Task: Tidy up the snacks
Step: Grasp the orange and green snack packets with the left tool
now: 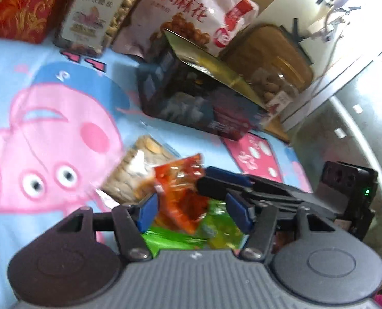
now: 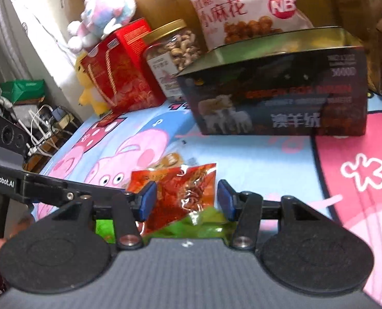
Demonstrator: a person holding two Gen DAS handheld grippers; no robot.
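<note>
While both claws stand over the small packets on the blue cartoon-print cloth [image 2: 216,152], the following applies, left to right.

Left surroundings: red gift box with rope handle [image 2: 118,69]; clear plastic nut jar with gold lid [image 2: 173,51]; pink-and-white twisted-dough snack bag [image 2: 242,7].

Left gripper [image 1: 193,211]: jaws partly open, pads gripping nothing. The orange-red foil snack packet [image 1: 183,193] lies between them, over a green packet [image 1: 198,234]; a clear bag of pale biscuits [image 1: 136,170] sits just beyond.

Right gripper [image 2: 188,200]: jaws partly open, nothing clamped. The same orange-red packet [image 2: 183,193] lies between the pads, nearer the left one.

Target, by judgement: open dark rectangular tin with sheep print [image 2: 276,90], well apart, straight ahead.

Procedure: assign one claw only; centre the packet between the pads; close on its sealed edge; lift clear of the green packet before travelling.
</note>
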